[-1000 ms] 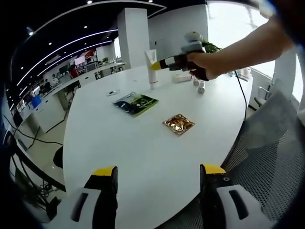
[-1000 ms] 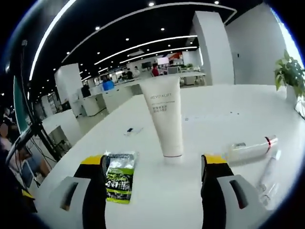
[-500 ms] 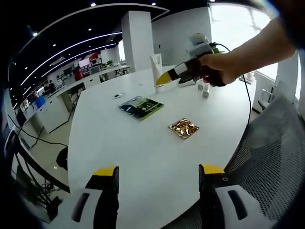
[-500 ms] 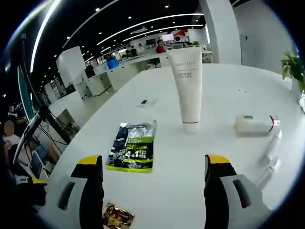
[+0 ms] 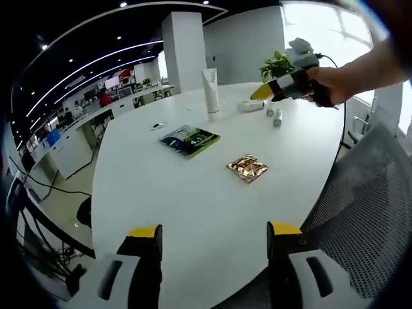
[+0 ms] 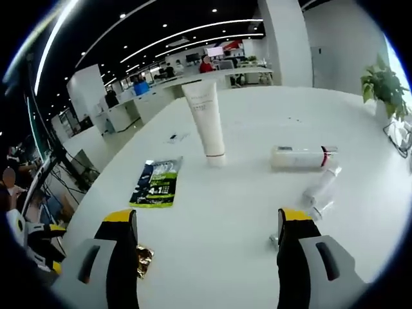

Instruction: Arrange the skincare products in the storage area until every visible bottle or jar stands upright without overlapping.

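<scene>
A white tube [image 6: 207,125] stands upright on its cap on the white table [image 6: 244,251]; it also shows far off as the tube [image 5: 210,93]. To its right a white bottle with a red band [image 6: 302,157] lies on its side, with two small tubes [image 6: 320,190] lying nearer me. My right gripper [image 6: 207,219] hangs open above the table, well back from all of them, nothing between its jaws. A hand holds that right gripper [image 5: 264,91] over the lying bottle [image 5: 251,105]. My left gripper [image 5: 214,230] is open over the near table edge.
A green sachet [image 5: 188,140] and a gold sachet [image 5: 246,167] lie flat mid-table. A potted plant [image 6: 383,87] stands at the far right edge. A grey mesh chair [image 5: 360,212] sits beside the table. A small dark item [image 5: 156,126] lies near the left edge.
My right gripper has drawn back from the upright tube and swung right, toward the lying bottle and small tubes. The tube stays standing. My left gripper has hardly moved.
</scene>
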A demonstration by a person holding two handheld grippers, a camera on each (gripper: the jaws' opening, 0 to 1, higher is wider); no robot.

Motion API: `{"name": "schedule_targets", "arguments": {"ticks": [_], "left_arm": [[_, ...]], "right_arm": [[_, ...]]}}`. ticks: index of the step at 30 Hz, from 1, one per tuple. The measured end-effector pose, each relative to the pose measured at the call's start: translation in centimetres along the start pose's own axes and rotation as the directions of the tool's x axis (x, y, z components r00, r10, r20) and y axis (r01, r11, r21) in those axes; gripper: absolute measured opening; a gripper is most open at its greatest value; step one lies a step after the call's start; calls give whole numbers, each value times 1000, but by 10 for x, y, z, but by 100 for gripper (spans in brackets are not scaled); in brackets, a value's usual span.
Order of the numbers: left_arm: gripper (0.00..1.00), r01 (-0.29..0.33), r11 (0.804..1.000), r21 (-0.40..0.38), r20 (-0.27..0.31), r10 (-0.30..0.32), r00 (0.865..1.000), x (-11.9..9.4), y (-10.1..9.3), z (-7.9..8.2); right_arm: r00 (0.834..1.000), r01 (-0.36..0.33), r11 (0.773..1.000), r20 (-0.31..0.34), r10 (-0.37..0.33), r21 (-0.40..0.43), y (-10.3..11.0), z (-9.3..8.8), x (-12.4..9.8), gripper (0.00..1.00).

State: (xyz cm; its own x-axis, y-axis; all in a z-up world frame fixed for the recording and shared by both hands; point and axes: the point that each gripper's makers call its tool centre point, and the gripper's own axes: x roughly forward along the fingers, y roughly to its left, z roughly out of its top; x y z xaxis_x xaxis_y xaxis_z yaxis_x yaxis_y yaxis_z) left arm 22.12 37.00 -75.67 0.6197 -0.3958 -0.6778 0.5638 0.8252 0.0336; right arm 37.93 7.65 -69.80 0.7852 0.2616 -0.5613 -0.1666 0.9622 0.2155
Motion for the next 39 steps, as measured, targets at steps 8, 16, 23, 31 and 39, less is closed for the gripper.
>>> {"name": "schedule_targets", "arguments": {"ticks": [8,16,23,31,39], "left_arm": [[68,28,1000,-3,-54,-28,998,1,-4,-7],[68,-15,1000,-8,-88,14,996,-1,5,-13],[68,-3,1000,12,-109,4,994,-1,2,-16],[68,-14,1000,-3,-114,13,993,-1,5,-18],[68,-14,1000,-24,-120,11,993,-1,6,-19]], "right_arm": [[999,-34,996,-3,34,-79,-56,21,3,87],[996,-91,975,-21,88,-205,-110,47,22,82],[992,-120,945,-83,100,-304,-146,64,46,82],[965,-196,888,-243,99,-416,-179,69,78,83],[868,-368,758,-491,72,-539,-195,48,103,74]]}}
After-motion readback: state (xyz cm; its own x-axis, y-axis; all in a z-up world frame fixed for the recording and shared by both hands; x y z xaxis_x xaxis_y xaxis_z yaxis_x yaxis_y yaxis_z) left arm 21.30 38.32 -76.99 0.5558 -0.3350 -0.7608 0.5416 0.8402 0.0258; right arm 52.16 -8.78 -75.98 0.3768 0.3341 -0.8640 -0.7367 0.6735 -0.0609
